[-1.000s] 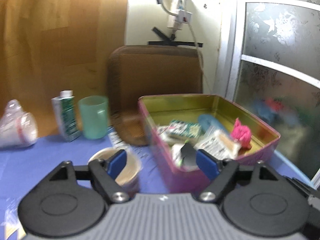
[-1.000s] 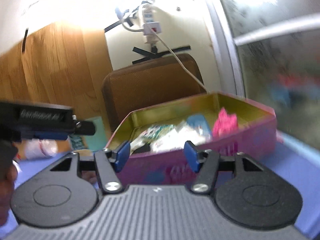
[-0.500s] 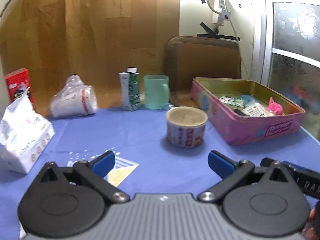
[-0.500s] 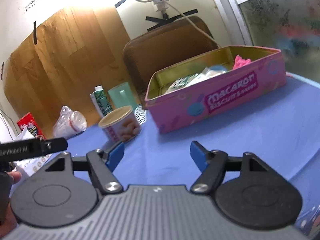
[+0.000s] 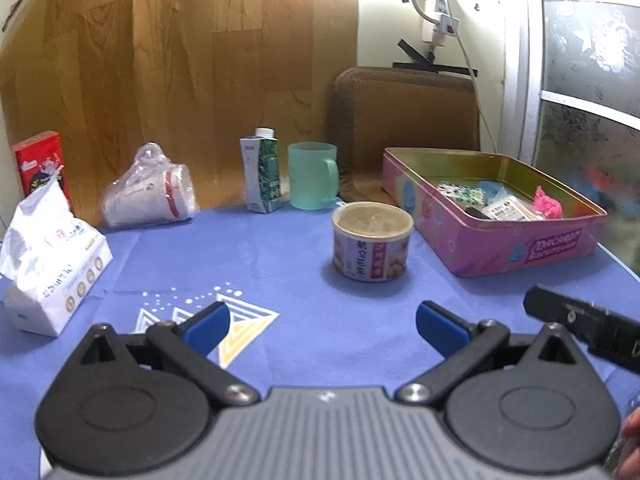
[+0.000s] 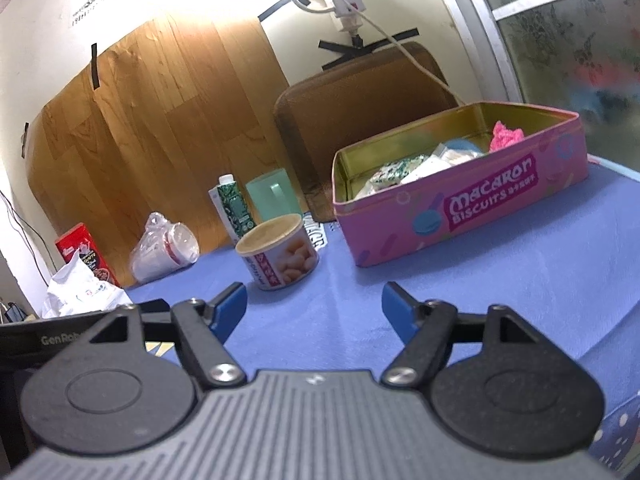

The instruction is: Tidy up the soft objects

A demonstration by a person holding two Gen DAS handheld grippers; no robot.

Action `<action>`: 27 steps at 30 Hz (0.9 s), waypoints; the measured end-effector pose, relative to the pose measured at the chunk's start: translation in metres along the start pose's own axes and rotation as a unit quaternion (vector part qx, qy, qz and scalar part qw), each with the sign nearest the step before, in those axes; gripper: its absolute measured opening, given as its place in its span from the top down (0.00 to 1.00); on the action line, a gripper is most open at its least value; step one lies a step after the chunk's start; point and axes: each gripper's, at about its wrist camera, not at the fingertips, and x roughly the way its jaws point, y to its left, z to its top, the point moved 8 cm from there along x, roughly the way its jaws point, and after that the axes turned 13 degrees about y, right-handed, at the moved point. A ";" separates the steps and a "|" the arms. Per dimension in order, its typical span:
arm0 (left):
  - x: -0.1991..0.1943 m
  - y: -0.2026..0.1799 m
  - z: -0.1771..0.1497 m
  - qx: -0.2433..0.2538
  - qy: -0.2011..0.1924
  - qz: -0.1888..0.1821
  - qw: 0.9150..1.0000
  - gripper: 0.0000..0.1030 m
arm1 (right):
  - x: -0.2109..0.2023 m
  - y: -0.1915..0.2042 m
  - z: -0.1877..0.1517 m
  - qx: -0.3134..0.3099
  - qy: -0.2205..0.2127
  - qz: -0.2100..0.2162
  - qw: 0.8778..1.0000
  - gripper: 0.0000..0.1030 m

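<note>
Two grippers: both hover over the blue tablecloth (image 5: 280,248), neither carrying anything.
Left gripper (image 5: 322,326): jaws spread wide, having just opened further; only bare cloth and a printed triangle pattern lie between the blue pads.
Right gripper (image 6: 314,308): jaws apart at a moderate gap — they have just been opening — with nothing between them.
Pink biscuit tin (image 5: 516,246): lid off, at the right side of the table, well apart from both grippers.
Tin contents: a pink soft item (image 5: 548,202) near the right wall, a light blue item (image 5: 490,188) toward the back, a green-patterned packet (image 5: 460,192) and a white labelled packet (image 5: 508,212) — all lying inside the tin, close together.
Tissue pack (image 5: 52,268): white soft pack at the far left edge of the cloth, outside the tin and well apart from it.
Round can (image 5: 372,242): upright, near the tin's left wall, not touching it.
Back row: bagged paper cups (image 5: 150,196) on their side, an upright carton (image 5: 262,172), a green mug (image 5: 314,176) just beside the carton.
Red box (image 5: 40,164): upright behind the tissue pack.
Brown case (image 5: 404,120): behind the tin, against the wall.
</note>
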 end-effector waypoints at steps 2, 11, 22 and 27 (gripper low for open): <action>0.001 -0.006 -0.001 0.008 0.001 -0.004 1.000 0.00 | -0.005 -0.004 0.003 0.007 -0.012 -0.005 1.000 0.26; -0.006 -0.039 0.001 0.026 -0.005 -0.052 0.998 0.00 | -0.028 -0.016 0.014 0.031 -0.064 -0.028 0.997 0.15; -0.014 -0.046 0.001 0.050 -0.019 -0.025 0.998 0.00 | -0.024 -0.012 0.007 0.038 -0.049 -0.014 0.998 0.11; -0.017 -0.044 0.000 0.054 -0.026 -0.020 0.998 0.00 | -0.027 -0.005 0.006 0.027 -0.057 -0.018 0.998 0.11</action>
